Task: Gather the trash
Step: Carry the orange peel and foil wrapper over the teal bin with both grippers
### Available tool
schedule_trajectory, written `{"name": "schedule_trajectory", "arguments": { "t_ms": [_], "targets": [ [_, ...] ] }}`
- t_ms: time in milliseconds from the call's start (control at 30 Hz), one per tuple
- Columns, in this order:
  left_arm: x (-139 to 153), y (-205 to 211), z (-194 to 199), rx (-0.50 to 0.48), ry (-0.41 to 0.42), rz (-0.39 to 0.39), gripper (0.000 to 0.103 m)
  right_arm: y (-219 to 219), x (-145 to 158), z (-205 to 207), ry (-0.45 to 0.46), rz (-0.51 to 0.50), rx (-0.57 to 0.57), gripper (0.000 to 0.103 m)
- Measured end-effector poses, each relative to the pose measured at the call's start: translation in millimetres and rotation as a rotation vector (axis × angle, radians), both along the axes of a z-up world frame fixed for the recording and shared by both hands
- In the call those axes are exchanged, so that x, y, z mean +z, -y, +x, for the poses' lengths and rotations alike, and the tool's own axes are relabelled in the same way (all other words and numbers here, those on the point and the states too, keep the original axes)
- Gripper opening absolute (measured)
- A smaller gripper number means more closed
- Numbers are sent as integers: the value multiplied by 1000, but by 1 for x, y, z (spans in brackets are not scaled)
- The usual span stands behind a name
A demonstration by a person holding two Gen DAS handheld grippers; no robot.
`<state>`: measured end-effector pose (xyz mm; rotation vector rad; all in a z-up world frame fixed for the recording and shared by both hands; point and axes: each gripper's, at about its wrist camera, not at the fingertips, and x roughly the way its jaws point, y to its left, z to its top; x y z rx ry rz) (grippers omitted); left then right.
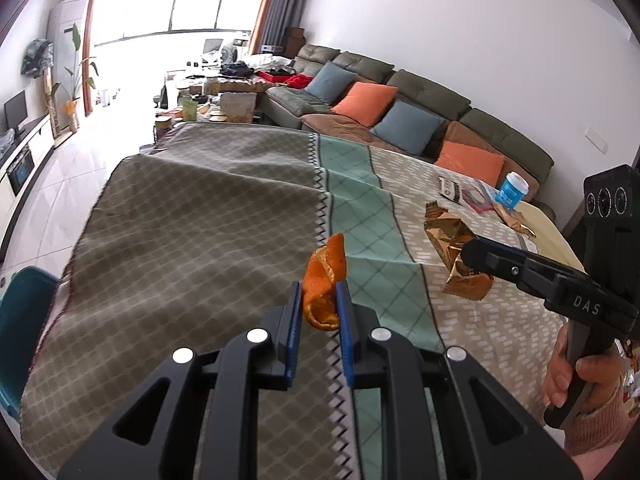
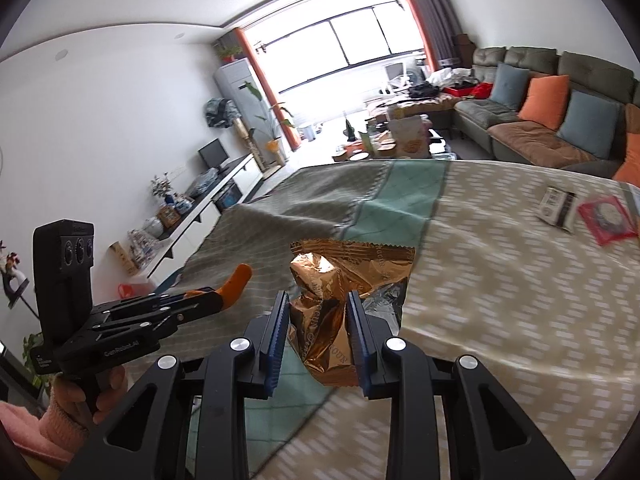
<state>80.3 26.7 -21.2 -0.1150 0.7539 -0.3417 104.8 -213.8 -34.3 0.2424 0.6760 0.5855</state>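
Note:
My left gripper (image 1: 319,298) is shut on a curled orange peel (image 1: 324,276) and holds it above the patterned tablecloth (image 1: 180,220). The peel and left gripper also show in the right wrist view (image 2: 236,280). My right gripper (image 2: 319,308) is shut on a crumpled gold foil wrapper (image 2: 332,292), lifted over the cloth. In the left wrist view the right gripper (image 1: 472,256) grips that wrapper (image 1: 448,236) at the right.
On the table's far right lie a blue-and-white cup (image 1: 512,190), a black-and-white packet (image 2: 558,204), a red packet (image 2: 608,220) and another gold wrapper (image 1: 514,218). A sofa with cushions (image 1: 384,108) stands behind. A teal chair (image 1: 20,320) is at the left edge.

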Motion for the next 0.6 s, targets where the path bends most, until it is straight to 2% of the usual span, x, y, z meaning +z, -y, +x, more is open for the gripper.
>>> {"name": "schedule_trajectory", "arguments": {
  "t_ms": [300,600],
  "targets": [
    [1,-27,-11,53,7,-4,18,-31,1,0,-4,3,70,29],
    [0,-51,-21,104,6,-9,18,-43,4,-3,3,0,108,29]
  ]
}}
